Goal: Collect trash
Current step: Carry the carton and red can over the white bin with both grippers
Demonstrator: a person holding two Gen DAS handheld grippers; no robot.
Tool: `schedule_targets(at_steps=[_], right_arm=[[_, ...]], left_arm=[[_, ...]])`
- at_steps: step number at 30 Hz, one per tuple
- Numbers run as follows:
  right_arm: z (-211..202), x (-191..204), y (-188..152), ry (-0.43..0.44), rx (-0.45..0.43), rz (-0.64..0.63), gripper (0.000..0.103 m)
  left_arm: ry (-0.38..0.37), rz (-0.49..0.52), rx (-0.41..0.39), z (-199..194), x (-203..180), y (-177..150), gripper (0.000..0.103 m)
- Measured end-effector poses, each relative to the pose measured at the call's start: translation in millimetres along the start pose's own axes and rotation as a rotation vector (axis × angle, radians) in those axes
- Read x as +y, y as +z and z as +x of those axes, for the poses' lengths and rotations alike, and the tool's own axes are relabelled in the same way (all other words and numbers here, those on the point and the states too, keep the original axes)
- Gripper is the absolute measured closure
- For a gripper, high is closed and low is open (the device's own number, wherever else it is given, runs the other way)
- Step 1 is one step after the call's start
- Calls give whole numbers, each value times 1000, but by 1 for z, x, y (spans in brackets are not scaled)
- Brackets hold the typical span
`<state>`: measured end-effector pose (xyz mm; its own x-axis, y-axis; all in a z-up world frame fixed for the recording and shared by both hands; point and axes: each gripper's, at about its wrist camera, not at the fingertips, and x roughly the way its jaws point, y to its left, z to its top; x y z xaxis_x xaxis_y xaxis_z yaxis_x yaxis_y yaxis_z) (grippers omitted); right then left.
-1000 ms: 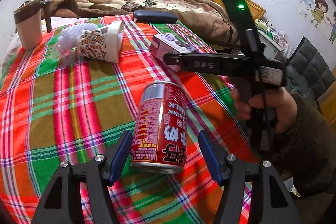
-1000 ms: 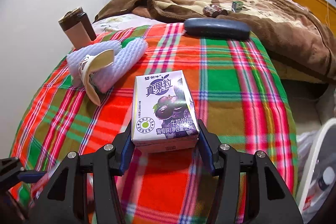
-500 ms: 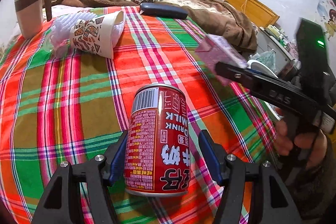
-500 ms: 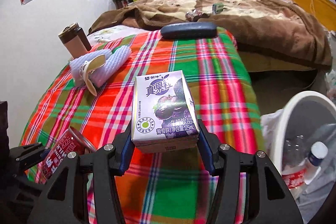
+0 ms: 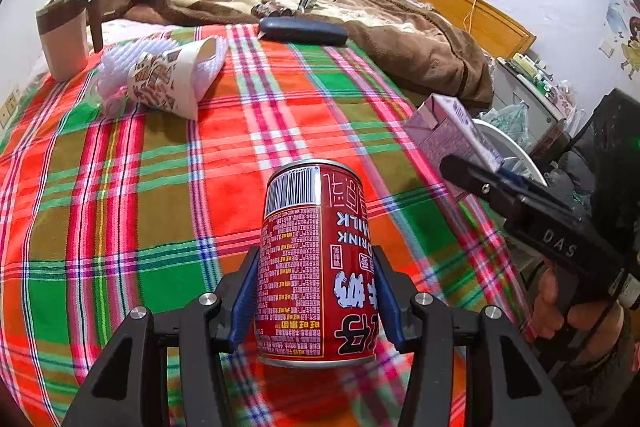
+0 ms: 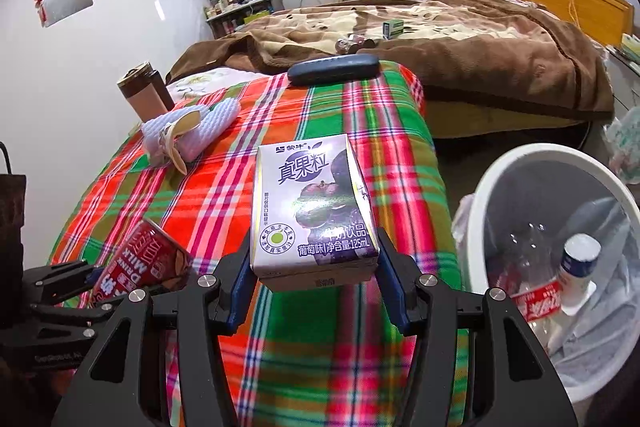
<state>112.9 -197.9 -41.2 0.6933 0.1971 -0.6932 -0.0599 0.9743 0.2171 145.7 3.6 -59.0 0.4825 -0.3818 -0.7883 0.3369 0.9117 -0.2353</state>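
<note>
My left gripper (image 5: 316, 303) is shut on a red milk drink can (image 5: 316, 263) and holds it above the plaid blanket (image 5: 160, 167). The can also shows in the right wrist view (image 6: 140, 267). My right gripper (image 6: 316, 287) is shut on a purple grape milk carton (image 6: 312, 207), held near the bed's right edge. The carton also shows in the left wrist view (image 5: 452, 131). A white trash bin (image 6: 500, 163) stands on the floor to the right, with a plastic bottle (image 6: 560, 283) inside. A paper cup (image 5: 172, 79) lies on white foam netting (image 5: 116, 71) at the far left.
A brown tumbler (image 5: 62, 35) stands at the far left edge of the bed. A dark glasses case (image 5: 302, 31) lies at the far end of the plaid blanket. A brown blanket (image 5: 360, 23) covers the bed beyond it.
The left gripper has closed on the can and lifted it. The right gripper has carried the carton to the right, toward the bin, which has come more fully into its view.
</note>
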Motion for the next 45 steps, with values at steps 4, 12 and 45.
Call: schedule_targets(at_steps=[4,12,45], right_arm=[[-8,-4,-5,1,-8,15,48],[-31,-11,-9,-51,-49,11,48],[-95,-107,-17,-312,-176,124,47]], left_arm=[[-19,3,-18,-7,-14,-1,51],[-50,24,-54,-18,-43,1,51],[-190,186,-97,9,-190,38,51]])
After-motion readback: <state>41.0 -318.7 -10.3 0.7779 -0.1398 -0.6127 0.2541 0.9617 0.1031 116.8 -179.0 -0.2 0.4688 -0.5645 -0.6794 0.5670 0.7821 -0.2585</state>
